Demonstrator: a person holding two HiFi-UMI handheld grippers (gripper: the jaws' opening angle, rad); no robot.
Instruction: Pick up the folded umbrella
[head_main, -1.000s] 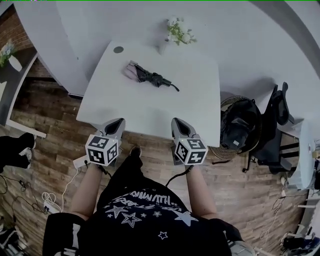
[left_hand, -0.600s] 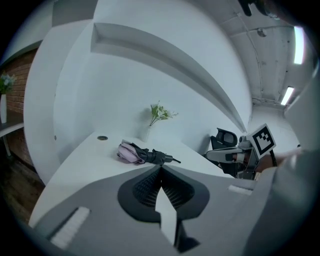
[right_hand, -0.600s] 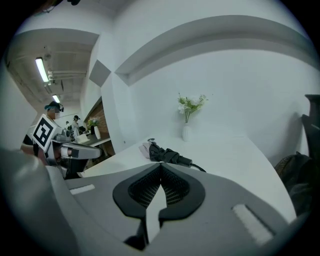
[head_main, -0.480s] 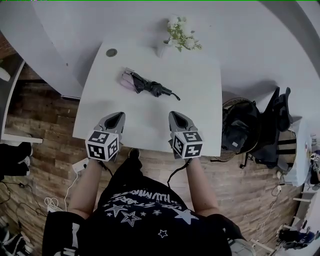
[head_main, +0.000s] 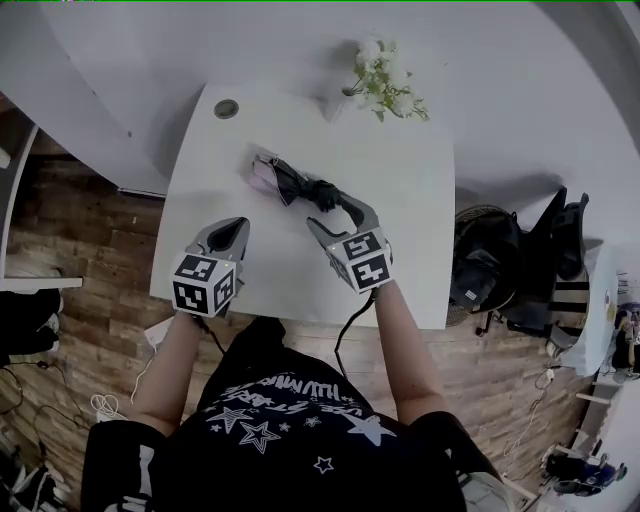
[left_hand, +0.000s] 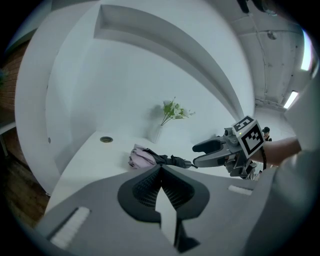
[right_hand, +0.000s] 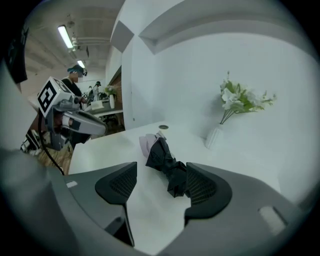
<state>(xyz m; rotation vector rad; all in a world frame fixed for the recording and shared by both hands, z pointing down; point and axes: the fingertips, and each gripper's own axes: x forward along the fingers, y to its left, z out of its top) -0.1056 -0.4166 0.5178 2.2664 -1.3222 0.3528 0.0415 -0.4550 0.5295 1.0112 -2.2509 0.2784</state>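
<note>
Over table (head_main: 420, 200), right gripper (head_main: 335, 216) — jaws just opened — nearer umbrella (head_main: 295, 182)

Head view: I look steeply down from above my own shoulders, far enough off that the whole white table (head_main: 405, 200) fits.
Left gripper view: low at the table's near edge, facing across it, with the umbrella (left_hand: 157, 159) a little ahead.
Right gripper view: nearer and tilted down, umbrella close under the lens, vase (right_hand: 214, 136) beyond.
Shared: all three catch umbrella, vase and tabletop.
</note>
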